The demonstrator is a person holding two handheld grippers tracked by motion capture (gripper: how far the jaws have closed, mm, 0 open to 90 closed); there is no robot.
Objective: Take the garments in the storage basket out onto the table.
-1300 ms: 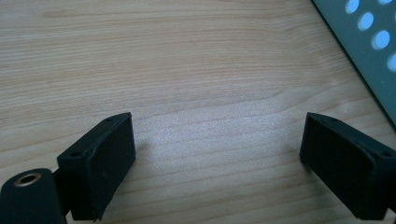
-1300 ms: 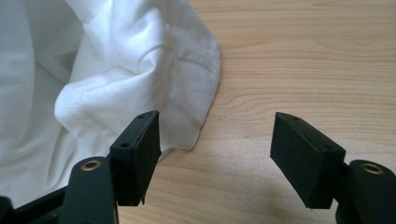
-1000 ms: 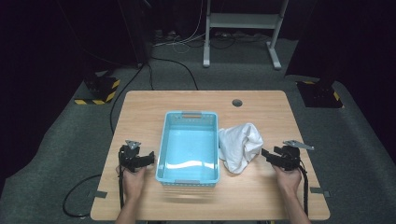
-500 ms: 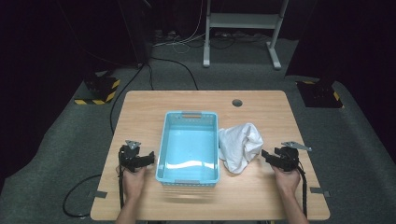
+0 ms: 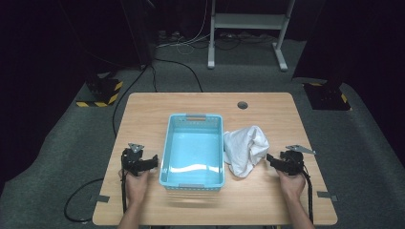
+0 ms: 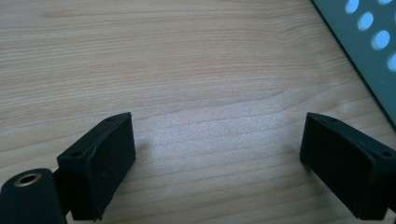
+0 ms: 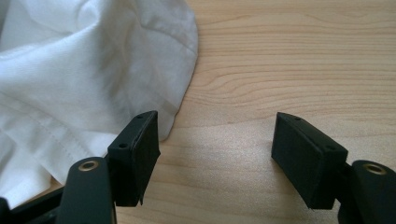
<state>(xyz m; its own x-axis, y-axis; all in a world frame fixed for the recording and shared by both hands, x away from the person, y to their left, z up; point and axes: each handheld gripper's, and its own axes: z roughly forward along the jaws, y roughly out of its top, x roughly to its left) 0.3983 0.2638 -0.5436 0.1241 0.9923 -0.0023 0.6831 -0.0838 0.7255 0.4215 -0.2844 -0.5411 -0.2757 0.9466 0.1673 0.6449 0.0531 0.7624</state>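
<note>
Step in hand, as I read it: approach to the white cloth (image 5: 246,150), prob. to get it into the light-blue basket (image 5: 193,150). Cloth lies crumpled on the wooden surface (image 5: 200,102), just beside the basket's R wall, at about 3 o'clock from the basket. Right gripper (image 5: 273,161) sits at roughly 4 o'clock of the cloth, jaws spread w/ nothing between them, pointing toward the cloth's near edge. Left gripper (image 5: 154,161) rests at 9 o'clock of the basket, near its L wall, jaws also apart and empty. Basket itself looks empty. Next move, in my judgement: right gripper has to slide further in toward the cloth so a fold sits between the jaws, then close; cloth is limp, so a bite on a thick bunch is safer than on a thin hem. High view gives the whole layout, i.e. basket, cloth and both hands, but jaw gaps are tiny there. Right gripper view shows what that one can't: the cloth (image 7: 84,74) hem lies just past the one jaw tip, bare wood in the gap. Left gripper view adds the basket's perforated wall (image 6: 369,42) at 1 o'clock and bare wood between the jaws.
</note>
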